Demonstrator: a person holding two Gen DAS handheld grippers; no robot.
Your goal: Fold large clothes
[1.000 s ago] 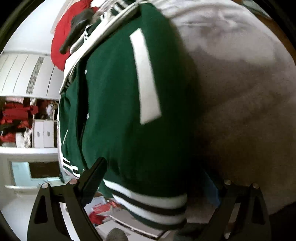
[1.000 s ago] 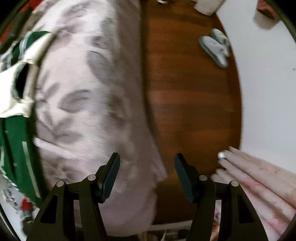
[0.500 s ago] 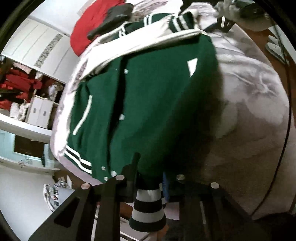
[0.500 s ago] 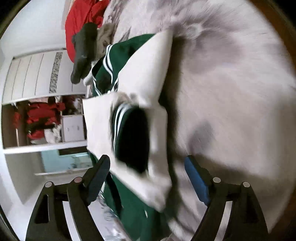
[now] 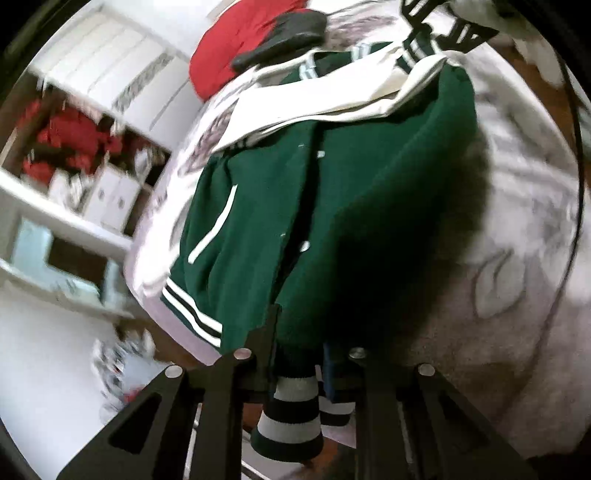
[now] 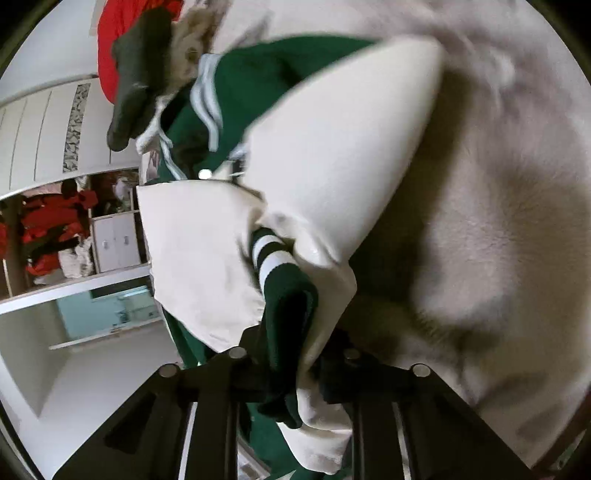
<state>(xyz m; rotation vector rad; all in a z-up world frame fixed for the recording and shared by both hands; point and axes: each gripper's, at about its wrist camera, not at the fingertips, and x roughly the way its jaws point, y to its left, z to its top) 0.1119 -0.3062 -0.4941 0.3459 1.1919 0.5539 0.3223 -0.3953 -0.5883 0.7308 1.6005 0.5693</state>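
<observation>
A green varsity jacket (image 5: 332, 206) with cream sleeves and striped ribbing lies on a grey leaf-patterned bedspread (image 5: 517, 280). My left gripper (image 5: 301, 354) is shut on the jacket's striped bottom hem (image 5: 291, 417), which hangs between the fingers. My right gripper (image 6: 291, 354) is shut on a cream sleeve (image 6: 332, 166) together with its green striped cuff (image 6: 284, 288), near the jacket's collar end. The right gripper also shows at the far top in the left wrist view (image 5: 454, 33).
A red garment (image 5: 236, 48) and a dark item (image 5: 284, 40) lie on the bed beyond the collar. An open wardrobe with red clothes (image 5: 70, 136) and white boxes stands at the left. A black cable (image 5: 569, 206) crosses the bedspread at right.
My right gripper came over the sleeve from the bed's edge and shut on it and its cuff. My left gripper shut on the hem half a second ago and still holds it.
</observation>
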